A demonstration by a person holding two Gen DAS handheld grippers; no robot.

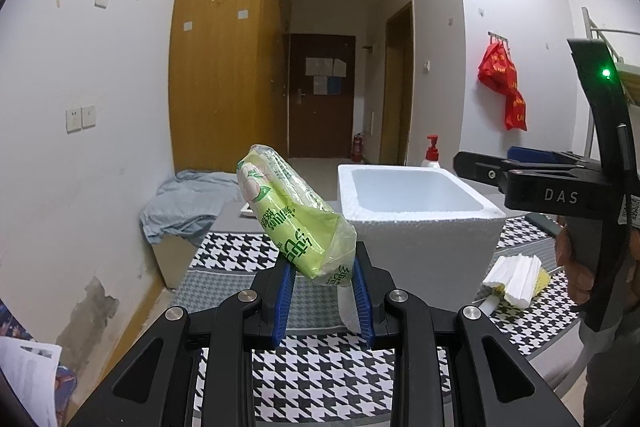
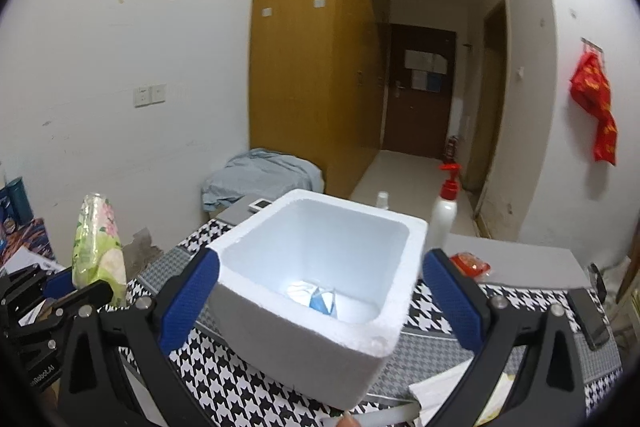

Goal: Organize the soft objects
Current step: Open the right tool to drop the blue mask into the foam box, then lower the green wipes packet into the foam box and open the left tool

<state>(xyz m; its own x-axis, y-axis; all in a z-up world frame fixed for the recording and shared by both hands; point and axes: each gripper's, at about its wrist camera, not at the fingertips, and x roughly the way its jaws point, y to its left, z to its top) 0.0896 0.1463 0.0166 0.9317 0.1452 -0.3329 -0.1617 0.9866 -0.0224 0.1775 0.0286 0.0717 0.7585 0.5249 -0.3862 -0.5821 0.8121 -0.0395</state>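
Foam box (image 2: 316,311) holds a mask (image 2: 316,297) (right claw (image 2: 320,297) spread; left claw (image 1: 322,285) pinching tissue pack (image 1: 294,219))

glossy plastic tissue pack (image 1: 294,217), matt foam box (image 2: 320,291)

wardrobe (image 1: 224,39) standing against left wall | dark door (image 1: 320,95) closing off hallway | red bags (image 1: 502,83) hanging on wall hook | pump bottle (image 2: 446,211) standing behind table | fire extinguisher (image 1: 357,147) sitting near door
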